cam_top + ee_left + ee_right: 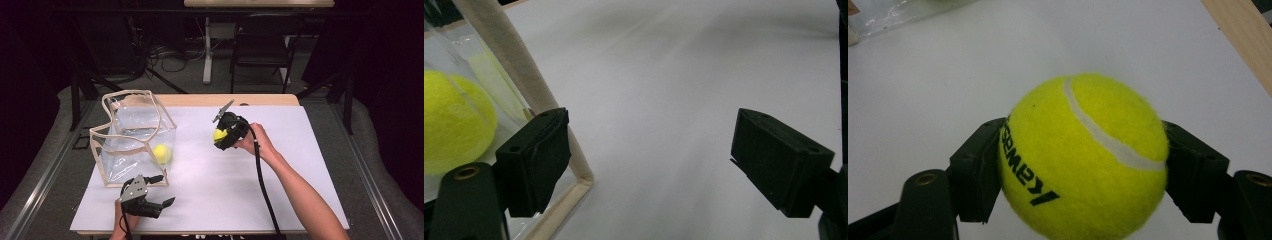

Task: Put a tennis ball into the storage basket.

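My right gripper (221,136) is shut on a yellow tennis ball (1083,155), held a little above the white table near its middle; the ball (219,134) shows yellow between the black jaws. A clear plastic bag with a beige fabric frame (134,137) stands at the left of the table. A second tennis ball (162,153) lies inside it at the lower right corner, seen through the plastic (451,122) in the left gripper view. My left gripper (162,202) rests near the table's front edge, just in front of the bag, open with nothing between its jaws (651,165).
The white table sheet (300,165) covers a wooden top whose far edge (235,99) shows behind it. A black cable (265,190) trails along the right forearm. A folding chair (262,47) and a table leg stand beyond the table.
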